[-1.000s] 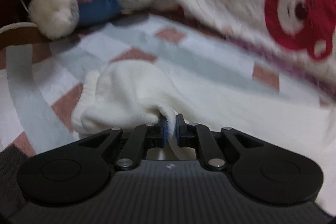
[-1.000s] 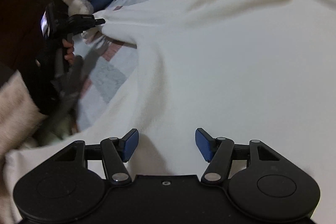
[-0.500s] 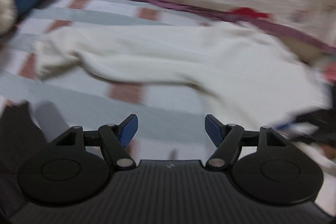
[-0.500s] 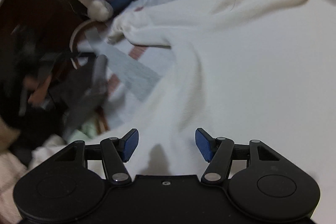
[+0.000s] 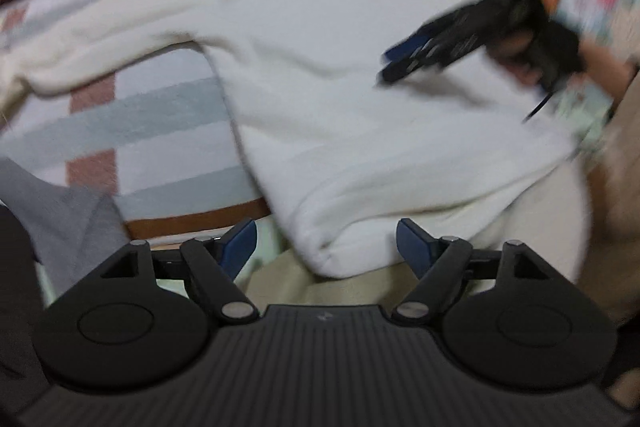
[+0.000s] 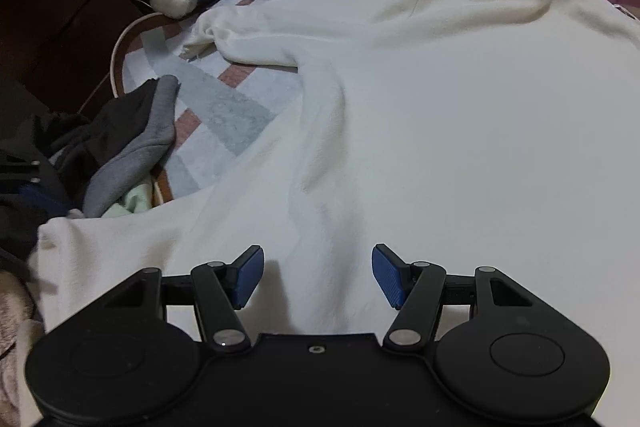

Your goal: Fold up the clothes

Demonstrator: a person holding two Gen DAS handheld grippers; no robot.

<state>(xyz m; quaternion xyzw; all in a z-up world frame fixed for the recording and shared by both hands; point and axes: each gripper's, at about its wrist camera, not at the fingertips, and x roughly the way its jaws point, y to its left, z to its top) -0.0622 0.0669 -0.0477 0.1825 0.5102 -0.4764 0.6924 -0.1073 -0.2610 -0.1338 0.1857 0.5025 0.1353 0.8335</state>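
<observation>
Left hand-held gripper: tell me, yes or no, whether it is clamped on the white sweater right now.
No. The left hand-held gripper is open, its blue pads spread apart around the hem corner of the white sweater without pinching it.

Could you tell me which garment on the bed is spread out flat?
The cream sweater, laid flat with one sleeve out; the grey garment lies crumpled at the bed's edge.

A cream-white fleecy sweater (image 6: 420, 131) lies spread flat on the striped bedcover (image 6: 224, 115), one sleeve (image 6: 248, 39) stretched sideways
</observation>
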